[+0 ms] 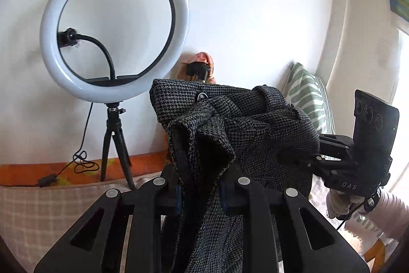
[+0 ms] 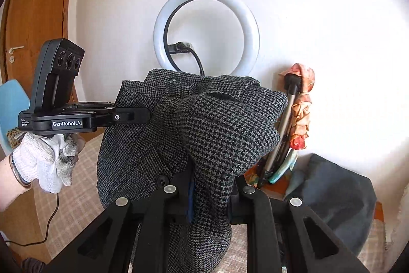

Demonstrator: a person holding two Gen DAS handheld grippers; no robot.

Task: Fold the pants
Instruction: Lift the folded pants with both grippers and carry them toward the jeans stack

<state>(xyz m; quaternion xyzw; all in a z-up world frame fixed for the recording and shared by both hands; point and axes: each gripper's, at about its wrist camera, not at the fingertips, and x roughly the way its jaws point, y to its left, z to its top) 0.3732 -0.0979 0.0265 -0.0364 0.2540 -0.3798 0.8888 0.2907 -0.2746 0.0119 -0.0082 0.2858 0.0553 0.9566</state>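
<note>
Left claw (image 1: 199, 191) and right claw (image 2: 204, 196) each clamp the pants (image 1: 242, 124).

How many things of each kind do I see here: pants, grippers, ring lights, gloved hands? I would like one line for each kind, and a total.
Dark houndstooth woven pants: 1
Black two-finger grippers: 2, the left gripper and the right gripper, each shut on the pants
White round ring light on a black tripod: 1
White knitted gloved hand: 1
Total: 5
</note>
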